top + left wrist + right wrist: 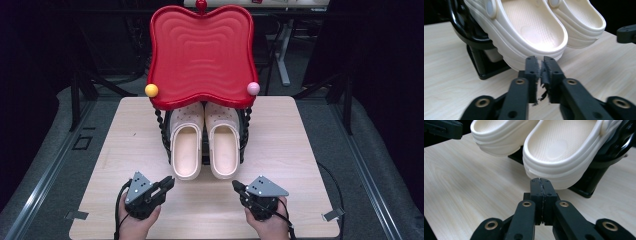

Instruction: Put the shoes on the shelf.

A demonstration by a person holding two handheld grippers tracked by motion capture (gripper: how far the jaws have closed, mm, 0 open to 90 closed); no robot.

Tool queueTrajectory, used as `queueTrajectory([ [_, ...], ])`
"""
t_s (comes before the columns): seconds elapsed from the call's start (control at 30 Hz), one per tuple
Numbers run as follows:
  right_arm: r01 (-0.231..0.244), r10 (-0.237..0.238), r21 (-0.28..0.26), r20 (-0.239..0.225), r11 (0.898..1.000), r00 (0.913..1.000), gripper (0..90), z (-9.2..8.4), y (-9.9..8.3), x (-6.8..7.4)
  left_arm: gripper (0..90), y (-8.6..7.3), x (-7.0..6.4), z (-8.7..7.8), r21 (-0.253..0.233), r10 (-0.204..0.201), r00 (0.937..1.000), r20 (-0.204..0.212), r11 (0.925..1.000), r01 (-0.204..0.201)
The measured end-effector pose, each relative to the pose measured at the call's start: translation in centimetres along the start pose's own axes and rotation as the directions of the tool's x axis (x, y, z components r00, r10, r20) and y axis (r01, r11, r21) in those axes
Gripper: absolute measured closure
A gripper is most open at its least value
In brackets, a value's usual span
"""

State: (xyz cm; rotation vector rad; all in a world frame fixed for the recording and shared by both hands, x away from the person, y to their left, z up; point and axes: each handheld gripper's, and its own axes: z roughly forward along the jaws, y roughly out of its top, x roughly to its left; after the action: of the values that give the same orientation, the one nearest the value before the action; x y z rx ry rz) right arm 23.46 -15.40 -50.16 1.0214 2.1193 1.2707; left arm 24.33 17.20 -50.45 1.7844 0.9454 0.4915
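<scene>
A pair of cream clogs rests heel-out on a black rack (163, 132) under a red tray-like top (200, 55). The left clog (186, 147) (531, 30) and the right clog (223, 147) (564, 147) lie side by side, heels towards me. My left gripper (170, 182) (541, 60) sits low on the table just short of the left clog's heel, with its jaws together and nothing between them. In front of the right clog's heel, my right gripper (235, 186) (541, 180) is shut and empty too.
The wooden table (135, 135) has bare room either side of the rack. A yellow ball (151, 90) and a pink ball (253, 88) sit at the red top's front corners. Dark floor and metal frames surround the table.
</scene>
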Motion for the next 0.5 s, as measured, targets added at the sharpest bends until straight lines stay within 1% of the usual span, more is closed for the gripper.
queueTrajectory([
  [0.03, -0.006, 0.006, 0.011, -0.005, 1.000, 1.0000, 89.5, 0.3, -0.2, 0.0, 87.0, -0.1, 0.0, 0.1, 0.000, -0.005, 1.0000, 0.002, 1.0000, 0.005],
  [0.13, -0.006, 0.006, 0.016, -0.006, 1.000, 1.0000, 89.5, 0.8, -0.4, -0.1, 89.2, -0.4, 0.2, 0.4, 0.021, -0.020, 0.9996, 0.019, 0.9996, 0.020],
  [0.2, -0.003, 0.003, 0.011, -0.004, 1.000, 1.0000, 89.5, 1.0, -0.5, -0.1, 89.6, -0.6, 0.2, 0.8, 0.028, -0.021, 0.9995, 0.025, 0.9994, 0.021],
  [0.27, -0.010, 0.010, 0.007, -0.008, 1.000, 0.9999, 89.5, 1.3, -0.5, -0.2, 89.7, -0.7, 0.2, 1.0, 0.040, -0.015, 0.9993, 0.033, 0.9991, 0.014],
  [0.33, -0.004, 0.004, 0.008, -0.005, 1.000, 1.0000, 89.6, 1.4, -0.4, -0.2, 89.7, -0.7, 0.1, 1.3, 0.040, -0.012, 0.9996, 0.027, 0.9992, 0.011],
  [0.43, -0.010, 0.010, 0.012, -0.009, 1.000, 0.9999, 89.6, 1.8, -0.4, -0.2, 89.6, -0.8, 0.1, 1.7, 0.044, -0.009, 0.9997, 0.022, 0.9990, 0.008],
  [0.47, -0.013, 0.013, 0.010, -0.008, 1.000, 0.9999, 89.5, 1.9, -0.4, -0.2, 89.6, -0.8, 0.2, 1.8, 0.054, -0.011, 0.9997, 0.022, 0.9985, 0.010],
  [0.5, -0.012, 0.012, 0.014, -0.011, 1.000, 0.9999, 89.5, 1.9, -0.4, -0.2, 89.6, -0.8, 0.2, 1.8, 0.049, -0.014, 0.9996, 0.025, 0.9987, 0.013],
])
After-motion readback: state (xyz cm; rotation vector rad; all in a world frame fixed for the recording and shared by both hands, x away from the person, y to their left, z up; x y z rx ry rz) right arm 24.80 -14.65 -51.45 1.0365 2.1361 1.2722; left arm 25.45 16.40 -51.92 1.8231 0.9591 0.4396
